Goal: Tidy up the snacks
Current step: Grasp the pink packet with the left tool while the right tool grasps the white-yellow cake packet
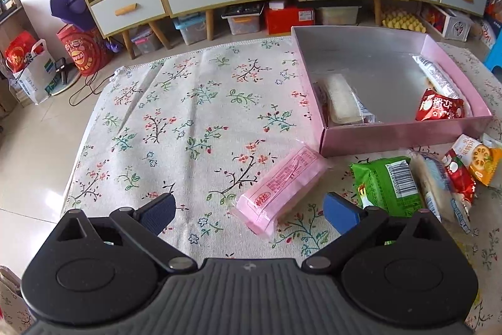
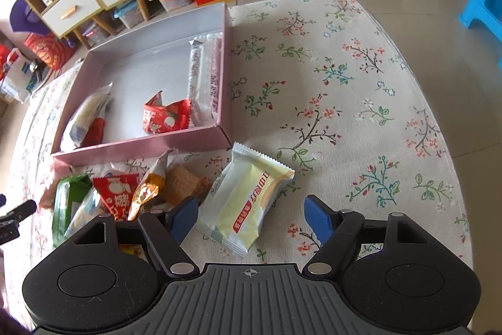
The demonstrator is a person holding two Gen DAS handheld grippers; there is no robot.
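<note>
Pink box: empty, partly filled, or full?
Partly filled. The pink box holds a red packet, long white bars and another packet; much of its grey floor is bare.

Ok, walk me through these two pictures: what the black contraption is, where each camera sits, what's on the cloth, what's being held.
Each picture comes from a camera on a hand-held two-finger gripper, looking along its blue fingers. The left gripper is open above a pink snack bar. The right gripper is open around a pale cream-filled snack packet. Neither holds anything. On the floral tablecloth stands a pink box with a few snacks inside; a green packet and others lie loose in front of it.
</note>
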